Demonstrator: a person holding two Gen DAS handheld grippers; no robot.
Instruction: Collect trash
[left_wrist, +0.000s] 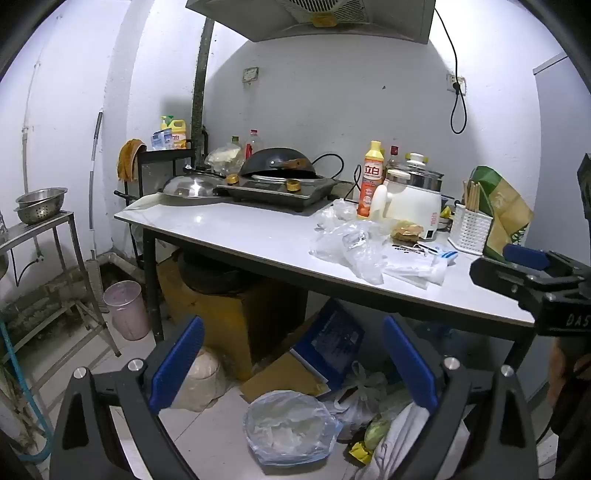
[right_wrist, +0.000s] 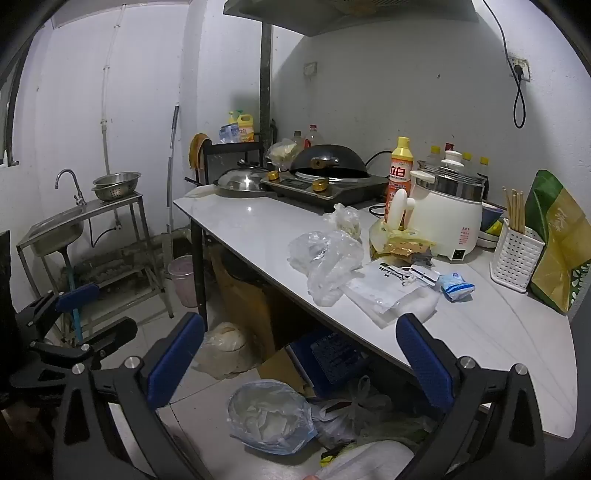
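Rice cooker (right_wrist: 445, 218), chopstick holder (right_wrist: 515, 254), detergent bottle (right_wrist: 399, 173)

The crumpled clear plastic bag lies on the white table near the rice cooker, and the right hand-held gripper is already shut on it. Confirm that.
Wrong on one point: the right hand-held gripper is open and holds nothing. The right wrist view shows its blue fingers spread wide, short of the table. The crumpled clear plastic bag does lie on the white table near the rice cooker.

bare left tabletop (right_wrist: 236, 218), right end crowded by cooker (right_wrist: 445, 221), probably passable
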